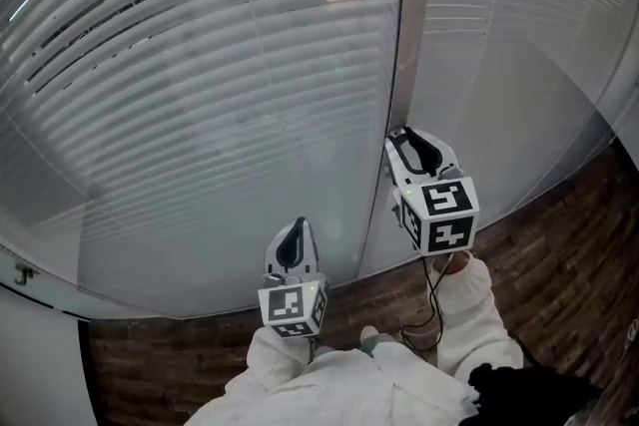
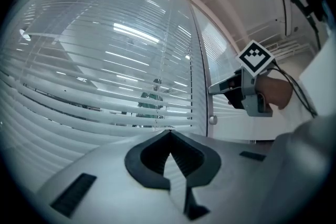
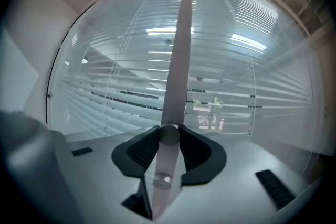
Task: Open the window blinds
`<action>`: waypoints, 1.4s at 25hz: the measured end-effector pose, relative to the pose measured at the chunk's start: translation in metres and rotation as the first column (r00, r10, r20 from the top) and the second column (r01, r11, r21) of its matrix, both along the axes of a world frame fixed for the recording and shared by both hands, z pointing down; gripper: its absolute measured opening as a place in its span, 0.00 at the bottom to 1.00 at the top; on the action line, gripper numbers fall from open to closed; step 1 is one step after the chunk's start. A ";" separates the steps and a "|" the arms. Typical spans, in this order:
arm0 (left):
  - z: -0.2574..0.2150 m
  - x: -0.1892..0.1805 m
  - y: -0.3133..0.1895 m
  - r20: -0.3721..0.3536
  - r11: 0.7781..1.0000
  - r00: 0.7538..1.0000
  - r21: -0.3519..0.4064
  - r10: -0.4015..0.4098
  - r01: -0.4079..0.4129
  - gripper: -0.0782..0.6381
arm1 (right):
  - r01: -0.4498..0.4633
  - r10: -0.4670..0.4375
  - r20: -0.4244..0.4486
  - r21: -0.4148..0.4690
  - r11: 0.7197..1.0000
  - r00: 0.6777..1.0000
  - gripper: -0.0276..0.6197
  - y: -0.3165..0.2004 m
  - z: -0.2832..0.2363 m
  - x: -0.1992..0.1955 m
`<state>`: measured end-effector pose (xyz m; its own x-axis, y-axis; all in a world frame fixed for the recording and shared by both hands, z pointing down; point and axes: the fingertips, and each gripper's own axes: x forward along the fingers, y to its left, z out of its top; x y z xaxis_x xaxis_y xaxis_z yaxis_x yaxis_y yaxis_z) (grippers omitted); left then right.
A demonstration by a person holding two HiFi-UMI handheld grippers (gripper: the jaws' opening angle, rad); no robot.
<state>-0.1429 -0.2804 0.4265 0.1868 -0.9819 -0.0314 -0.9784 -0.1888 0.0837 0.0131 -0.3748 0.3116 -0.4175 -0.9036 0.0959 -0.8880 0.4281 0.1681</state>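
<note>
White slatted blinds hang behind glass on both sides of a grey upright frame bar. In the right gripper view, my right gripper is shut on a round grey knob on that bar, one pad on each side. The head view shows this gripper up against the bar at mid height. My left gripper hovers lower and to the left, in front of the glass, touching nothing; its fingertips meet in the left gripper view. The slats are tilted partly apart, and the outside shows between them.
A second, smaller knob sits on the bar just below the held one, also seen in the left gripper view. Dark wood floor runs along the foot of the glass. A cable hangs from the right gripper. A white wall stands at left.
</note>
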 end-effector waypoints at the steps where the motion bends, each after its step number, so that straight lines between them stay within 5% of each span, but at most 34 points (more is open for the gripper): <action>1: 0.000 -0.002 0.000 0.001 1.000 1.000 0.000 -0.003 0.003 0.11 | -0.004 0.005 0.049 -0.015 1.000 0.999 0.25 0.000 0.000 0.001; 5: 0.003 -0.008 0.002 0.002 1.000 1.000 0.002 -0.016 0.016 0.11 | 0.001 0.019 0.256 -0.077 0.997 0.966 0.25 0.000 0.002 0.002; 8: 0.002 -0.011 0.001 0.001 1.000 1.000 -0.001 -0.022 0.022 0.11 | 0.032 0.026 0.426 -0.127 0.991 0.904 0.25 -0.002 0.000 0.005; 14: 0.001 -0.013 -0.001 -0.002 1.000 1.000 -0.002 -0.028 0.028 0.11 | 0.100 0.062 0.699 -0.189 0.977 0.713 0.25 -0.004 0.000 0.010; 18: 0.005 -0.016 -0.002 -0.004 0.999 0.999 -0.004 -0.034 0.034 0.11 | 0.160 0.102 0.839 -0.219 0.962 0.535 0.25 -0.004 0.004 0.010; 21: 0.010 -0.018 -0.002 -0.003 0.999 0.999 -0.006 -0.036 0.036 0.11 | 0.196 0.142 0.906 -0.236 0.952 0.399 0.25 -0.004 0.010 0.011; 24: 0.009 -0.018 -0.001 -0.003 0.999 0.999 -0.005 -0.037 0.037 0.11 | 0.216 0.175 0.936 -0.248 0.944 0.306 0.25 -0.004 0.010 0.012; 29: 0.003 -0.022 -0.002 -0.003 0.999 0.999 -0.006 -0.049 0.049 0.11 | 0.231 0.211 0.956 -0.257 0.938 0.206 0.25 -0.004 0.005 0.014; 35: 0.004 -0.029 -0.003 -0.007 0.998 0.998 -0.006 -0.067 0.067 0.11 | 0.246 0.234 0.963 -0.261 0.934 0.132 0.25 -0.004 0.008 0.015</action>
